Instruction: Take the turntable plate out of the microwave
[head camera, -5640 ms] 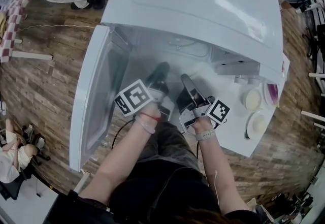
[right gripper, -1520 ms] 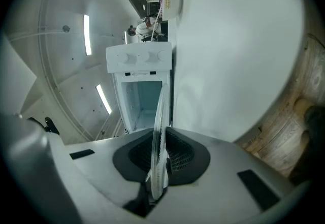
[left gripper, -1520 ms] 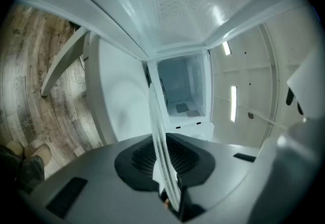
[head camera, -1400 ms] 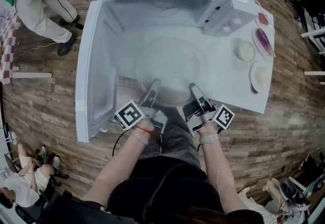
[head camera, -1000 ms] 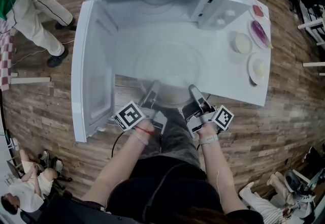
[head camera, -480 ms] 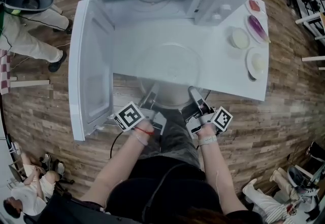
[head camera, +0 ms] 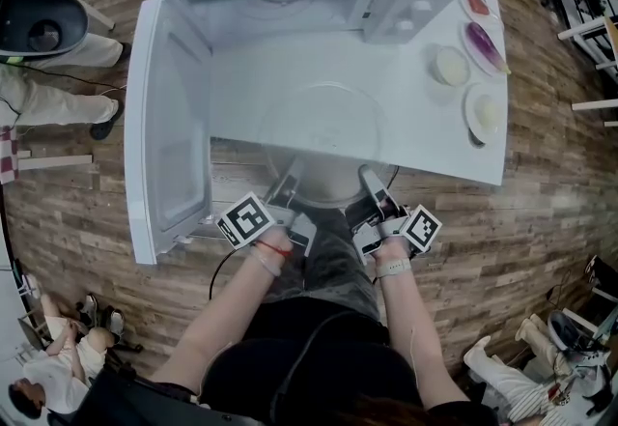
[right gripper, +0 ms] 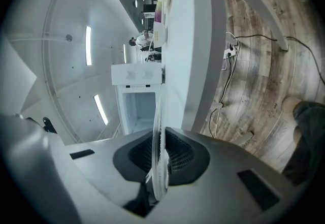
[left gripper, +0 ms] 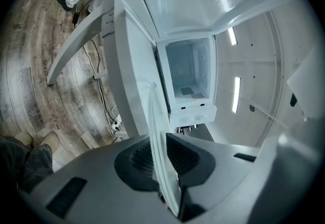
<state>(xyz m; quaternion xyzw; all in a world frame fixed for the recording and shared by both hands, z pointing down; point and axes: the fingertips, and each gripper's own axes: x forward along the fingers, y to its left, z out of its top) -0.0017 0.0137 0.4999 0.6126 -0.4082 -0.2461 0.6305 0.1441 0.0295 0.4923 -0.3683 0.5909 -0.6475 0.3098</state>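
Glass turntable plate (head camera: 328,129), probably heavy, slippery and breakable; left tool (head camera: 290,178) and right tool (head camera: 371,181) clamp its near rim.

Four small dishes (head camera: 450,67) on white table (head camera: 454,150), wood-plank floor (head camera: 546,221), bystander's light trousers (head camera: 43,106) at left
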